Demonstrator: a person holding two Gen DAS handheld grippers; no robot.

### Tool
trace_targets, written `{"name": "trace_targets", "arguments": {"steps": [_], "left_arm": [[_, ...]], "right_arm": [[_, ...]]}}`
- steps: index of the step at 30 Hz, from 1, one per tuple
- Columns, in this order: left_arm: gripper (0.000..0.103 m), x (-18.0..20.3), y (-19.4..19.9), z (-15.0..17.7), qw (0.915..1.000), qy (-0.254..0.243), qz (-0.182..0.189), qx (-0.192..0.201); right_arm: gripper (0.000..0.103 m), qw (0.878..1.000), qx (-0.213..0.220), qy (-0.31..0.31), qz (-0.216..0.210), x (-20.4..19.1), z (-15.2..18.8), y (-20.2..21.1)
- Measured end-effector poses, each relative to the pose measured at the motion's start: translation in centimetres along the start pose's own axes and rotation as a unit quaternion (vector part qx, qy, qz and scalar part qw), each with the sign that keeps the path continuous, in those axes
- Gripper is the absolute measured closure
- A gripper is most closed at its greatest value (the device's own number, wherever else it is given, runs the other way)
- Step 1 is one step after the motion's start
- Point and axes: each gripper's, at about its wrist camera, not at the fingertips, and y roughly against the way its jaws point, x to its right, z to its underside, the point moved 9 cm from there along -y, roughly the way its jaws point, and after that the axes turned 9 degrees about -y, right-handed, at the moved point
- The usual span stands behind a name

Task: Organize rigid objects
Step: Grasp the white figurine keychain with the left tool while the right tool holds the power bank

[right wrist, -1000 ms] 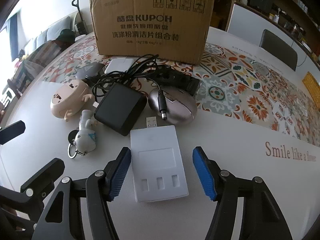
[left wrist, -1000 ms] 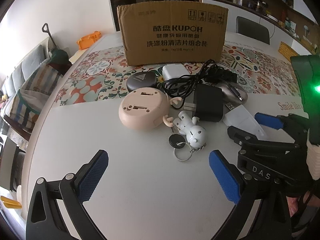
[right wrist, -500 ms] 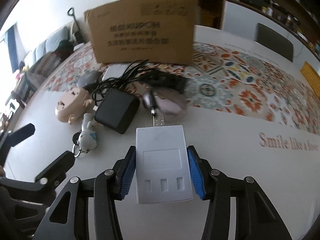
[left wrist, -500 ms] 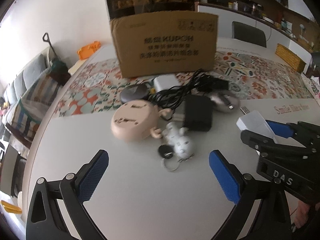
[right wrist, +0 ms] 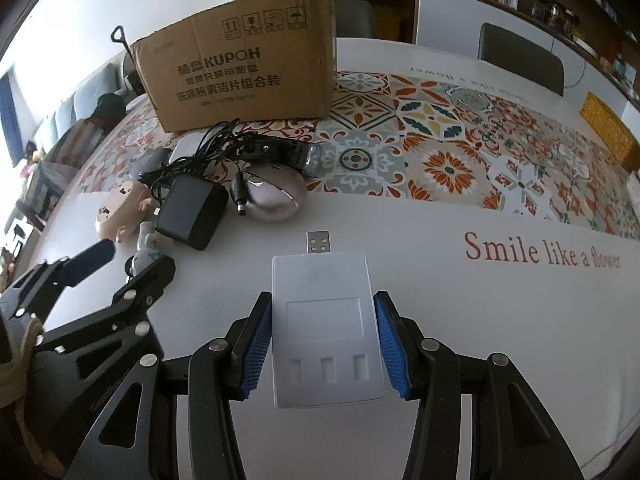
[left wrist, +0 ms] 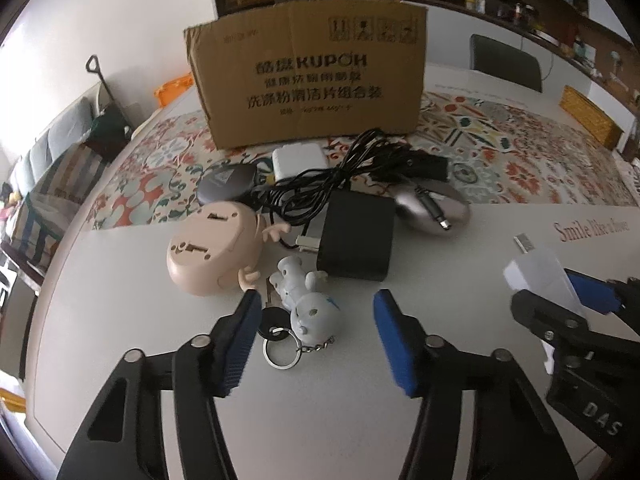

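My right gripper (right wrist: 324, 344) is shut on a flat white USB adapter (right wrist: 326, 328) and holds it above the table, right of the pile; the adapter also shows in the left wrist view (left wrist: 538, 270). My left gripper (left wrist: 316, 340) is open, its blue pads either side of a white figurine keychain (left wrist: 308, 306) with a key ring (left wrist: 282, 354). Beyond lie a peach round toy (left wrist: 212, 250), a black power adapter (left wrist: 356, 236) with tangled cable (left wrist: 340, 176), a silver mouse (left wrist: 434, 208), a dark round puck (left wrist: 228, 180) and a white charger (left wrist: 298, 160).
A brown cardboard box (left wrist: 308, 76) stands behind the pile on a patterned table runner (right wrist: 460, 152). The white table (right wrist: 500, 320) has "Smile like a flower" printed on it. Chairs and shelves stand beyond the far edge; a sofa is at the left.
My right gripper closed on the white USB adapter and lifted it away to the right. My left gripper narrowed and moved forward around the figurine keychain.
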Motion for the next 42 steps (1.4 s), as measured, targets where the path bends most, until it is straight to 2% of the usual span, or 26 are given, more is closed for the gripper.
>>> {"name": "trace_targets", "arguments": {"steps": [2, 7, 11, 18, 29, 35, 42], "left_arm": [[0.057, 0.1, -0.4, 0.2, 1.0000, 0.003, 0.004, -0.006], [0.062, 0.2, -1.0, 0.7, 0.9998, 0.008, 0.009, -0.017], [0.075, -0.1, -1.1, 0.6, 0.9993, 0.017, 0.029, -0.015], [0.075, -0.9, -0.3, 0.8, 0.9972, 0.018, 0.071, -0.017], [0.075, -2.9, 5.0, -1.2, 0.9940, -0.016, 0.106, 0.023], [0.075, -4.8, 7.7, -4.1, 0.9916, -0.026, 0.116, 0.051], [0.075, -7.8, 10.7, -9.1, 0.9872, -0.040, 0.113, 0.105]], "right_arm": [[0.053, 1.000, -0.002, -0.006, -0.003, 0.1, 0.0, -0.1], [0.053, 1.000, -0.005, -0.005, -0.009, -0.1, -0.2, -0.5], [0.053, 1.000, -0.009, -0.001, -0.016, -0.7, -0.2, -0.7], [0.053, 0.999, -0.013, 0.009, -0.031, -2.8, 0.2, -0.3], [0.053, 0.999, 0.002, -0.007, -0.036, -4.8, -0.9, 2.9], [0.053, 0.999, 0.022, -0.019, -0.040, -6.2, -2.9, 5.3], [0.053, 0.997, 0.061, -0.030, -0.043, -8.4, -6.7, 8.3]]}}
